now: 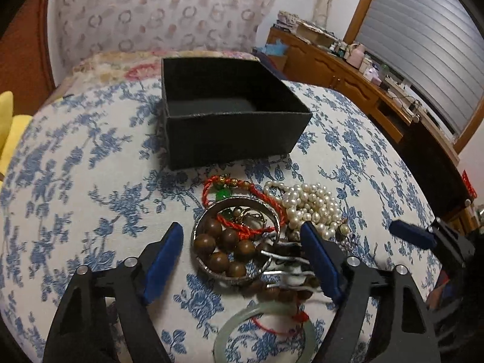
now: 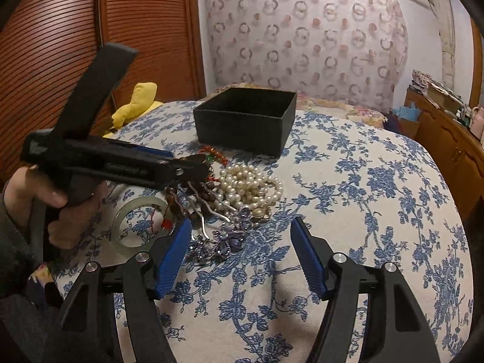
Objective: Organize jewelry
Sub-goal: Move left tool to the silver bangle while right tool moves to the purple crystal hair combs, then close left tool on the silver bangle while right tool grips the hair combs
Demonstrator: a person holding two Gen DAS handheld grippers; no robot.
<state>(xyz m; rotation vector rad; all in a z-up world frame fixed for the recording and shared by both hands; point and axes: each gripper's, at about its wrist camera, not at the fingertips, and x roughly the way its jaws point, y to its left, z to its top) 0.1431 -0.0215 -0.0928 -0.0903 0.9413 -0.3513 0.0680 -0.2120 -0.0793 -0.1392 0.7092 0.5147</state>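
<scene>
Blue-flowered bedding [image 1: 75, 151] covers the bed where the jewelry lies heaped just in front of an open black box [image 1: 230, 112], set close, probably so pieces travel only a short way. The left hand-held gripper [image 1: 242, 257] hangs over the pile with its jaws spread wide on either side of a silver bangle [image 1: 234, 239], gripping nothing. The right hand-held gripper [image 2: 240, 251] is likewise spread and empty, near a purple ornament [image 2: 224, 242]. Wooden beads [image 1: 224, 248], red cord [image 1: 242, 196] and pearls [image 1: 311, 205] tangle together; a jade bangle [image 1: 263, 332] is cut off at the frame edge.
</scene>
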